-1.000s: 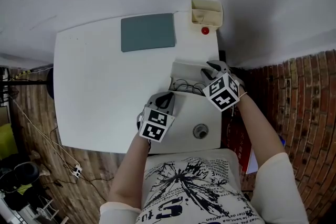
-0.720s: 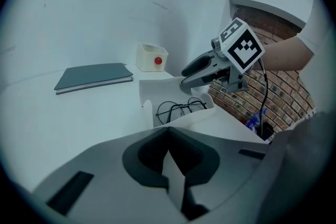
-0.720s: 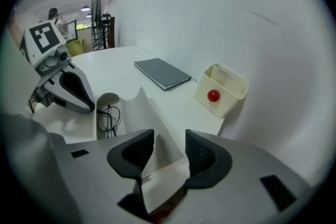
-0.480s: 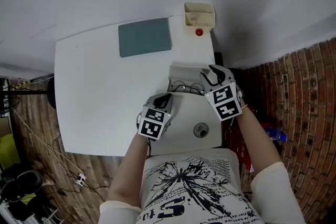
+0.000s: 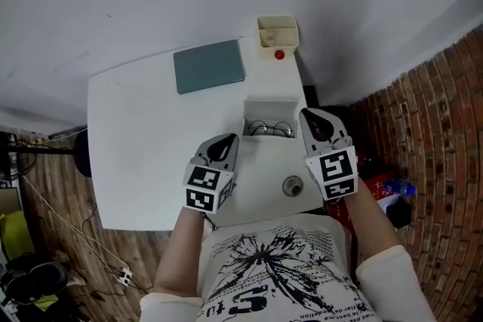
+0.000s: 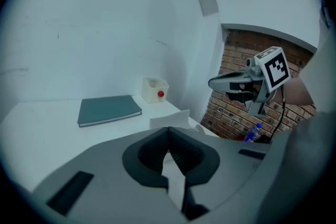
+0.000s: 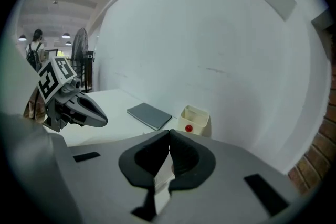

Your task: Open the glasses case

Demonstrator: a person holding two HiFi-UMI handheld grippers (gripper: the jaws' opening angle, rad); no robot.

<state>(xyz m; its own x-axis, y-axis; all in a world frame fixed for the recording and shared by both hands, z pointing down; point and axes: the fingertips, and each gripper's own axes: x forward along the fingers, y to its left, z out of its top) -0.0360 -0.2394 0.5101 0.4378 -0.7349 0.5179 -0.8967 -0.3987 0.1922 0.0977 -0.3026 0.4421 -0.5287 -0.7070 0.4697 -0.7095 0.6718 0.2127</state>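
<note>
The white glasses case (image 5: 270, 108) lies open near the table's right edge, lid raised, with dark-rimmed glasses (image 5: 269, 130) inside. My left gripper (image 5: 229, 138) hovers left of the case, jaws shut and empty. My right gripper (image 5: 306, 114) hovers right of it, also shut with nothing held. Neither touches the case. In the left gripper view the case's lid (image 6: 170, 119) shows just past the shut tips (image 6: 168, 129), and the right gripper (image 6: 231, 83) hangs at the right. In the right gripper view the jaw tips (image 7: 169, 134) meet, and the left gripper (image 7: 84, 108) is at the left.
A grey-green book (image 5: 210, 65) lies at the back of the white table (image 5: 143, 147). A cream box (image 5: 277, 32) with a red ball (image 5: 279, 54) in front of it stands at the back right corner. A round grey knob (image 5: 292, 185) sits near the front. Brick floor lies right.
Both grippers have risen off the case. The right one let go of the lid, drew back to the right and closed. The case stays open.
</note>
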